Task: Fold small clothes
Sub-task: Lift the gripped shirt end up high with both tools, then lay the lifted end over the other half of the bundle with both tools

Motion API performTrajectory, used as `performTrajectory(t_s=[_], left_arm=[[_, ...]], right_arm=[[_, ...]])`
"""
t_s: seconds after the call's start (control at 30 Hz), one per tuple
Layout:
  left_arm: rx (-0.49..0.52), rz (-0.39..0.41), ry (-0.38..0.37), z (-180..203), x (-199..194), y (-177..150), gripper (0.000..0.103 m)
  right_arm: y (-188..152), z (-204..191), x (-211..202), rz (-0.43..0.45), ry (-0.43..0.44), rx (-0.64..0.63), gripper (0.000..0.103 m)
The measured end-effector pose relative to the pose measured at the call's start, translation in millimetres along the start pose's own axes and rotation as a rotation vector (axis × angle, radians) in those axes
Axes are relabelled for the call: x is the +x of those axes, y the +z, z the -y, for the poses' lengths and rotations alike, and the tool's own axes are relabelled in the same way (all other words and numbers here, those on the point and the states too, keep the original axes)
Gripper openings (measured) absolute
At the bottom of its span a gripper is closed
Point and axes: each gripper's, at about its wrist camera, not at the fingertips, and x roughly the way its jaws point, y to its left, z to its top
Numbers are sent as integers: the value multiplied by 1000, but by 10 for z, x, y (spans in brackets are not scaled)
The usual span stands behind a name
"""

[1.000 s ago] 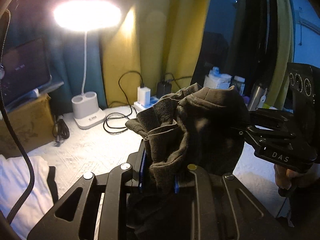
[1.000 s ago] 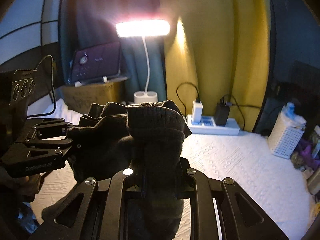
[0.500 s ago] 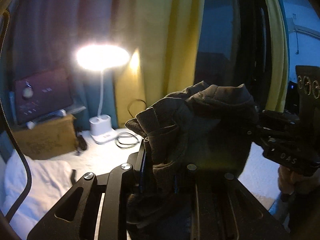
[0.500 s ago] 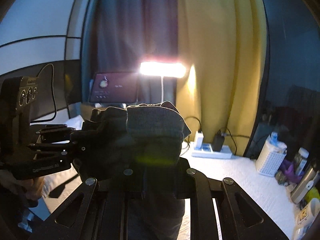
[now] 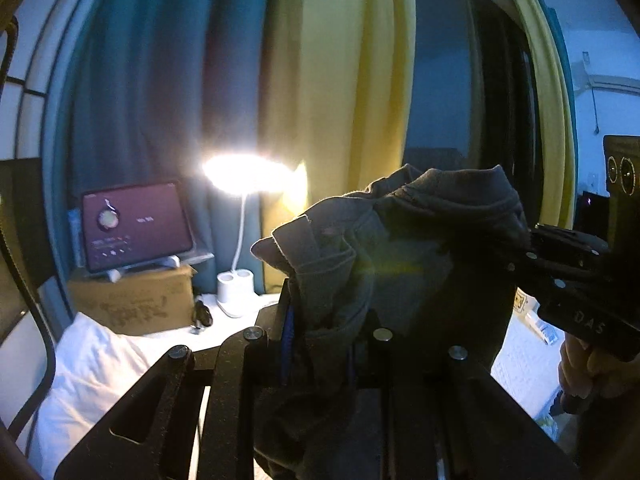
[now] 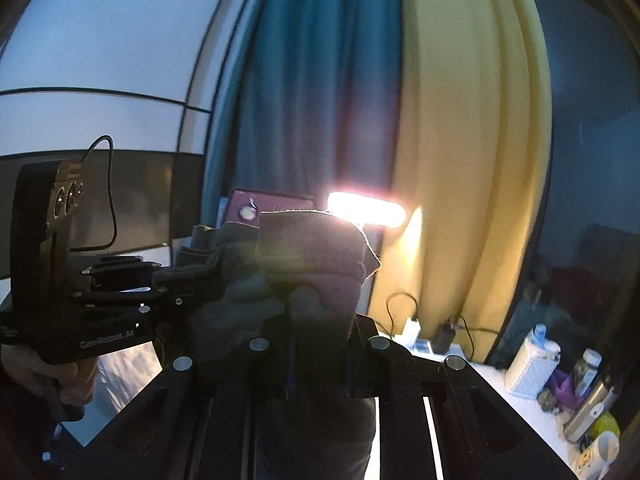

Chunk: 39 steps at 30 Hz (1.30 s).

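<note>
A small dark garment hangs in the air at the centre of both views, bunched and creased, held up off the white bed. It looks soft, thin and light, a limp knit that will sag wherever it is not held; one ribbed band shows at the top of the right wrist view. I would say the corners or that ribbed edge are the places to take it, since a pinch in the middle only gathers it into a lump.

The left gripper is pinched nearly closed on a wad of the cloth at lower centre of its own view. The right gripper is likewise clamped nearly closed on the cloth, which covers its tips. Each tool shows in the other's view, a hand under it.

Behind, a bright lamp glares mid-frame, a tablet stands on a cardboard box at left, and teal and yellow curtains fill the top.
</note>
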Motion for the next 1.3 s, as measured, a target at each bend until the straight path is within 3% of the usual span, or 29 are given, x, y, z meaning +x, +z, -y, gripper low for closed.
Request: performTrajectory(t_s=[0.4,0.57,0.8,1.3], left_arm=[[-5,85,96,-260,-479,130,18],[-6,82,127,-386,-496,100,18],[-25,-10,127,-550,-113,-86,16],[-66,-198,99,-912,818,-348,16]], right_arm=[[269,-414,-99,72,77,-59,16],[252,-504,-29,69,116,-57,16],[53,-433,306,-3,122,-17,16],[-321,-70,1481,-175,120,80,15]])
